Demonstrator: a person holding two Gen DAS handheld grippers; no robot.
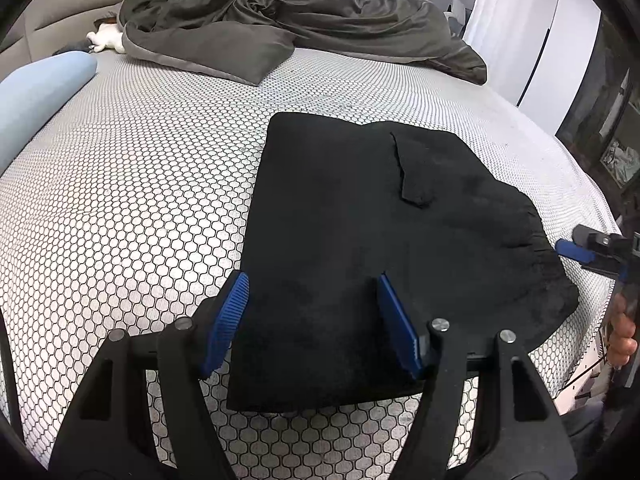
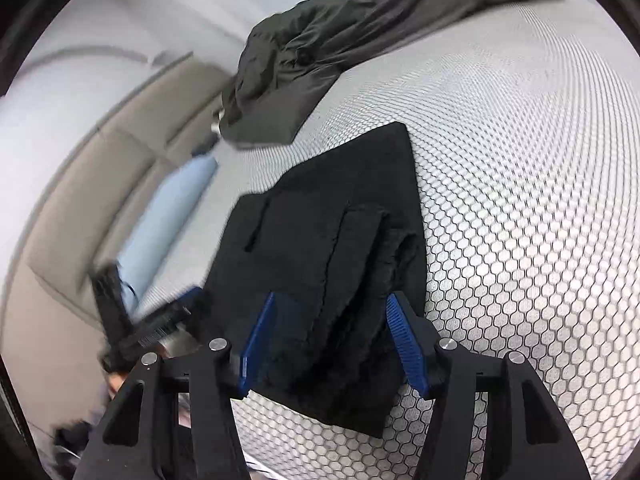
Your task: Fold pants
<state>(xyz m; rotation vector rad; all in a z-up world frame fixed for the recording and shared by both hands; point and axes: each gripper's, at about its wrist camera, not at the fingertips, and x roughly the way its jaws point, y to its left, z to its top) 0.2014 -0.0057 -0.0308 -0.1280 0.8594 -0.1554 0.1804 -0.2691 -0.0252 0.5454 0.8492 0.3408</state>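
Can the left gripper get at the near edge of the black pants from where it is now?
Probably yes: the left gripper hangs open right over the near edge of the folded pants, with nothing between them on the mattress.

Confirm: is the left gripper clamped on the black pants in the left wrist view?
No: the left gripper stands open above the folded pants, pads apart.

grey duvet (image 1: 304, 20), pale blue bolster (image 1: 36, 92), honeycomb-patterned mattress (image 1: 120, 200)

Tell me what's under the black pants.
The pants lie folded on the honeycomb-patterned mattress, which shows all around them. Anything between the folded layers or beneath is covered.
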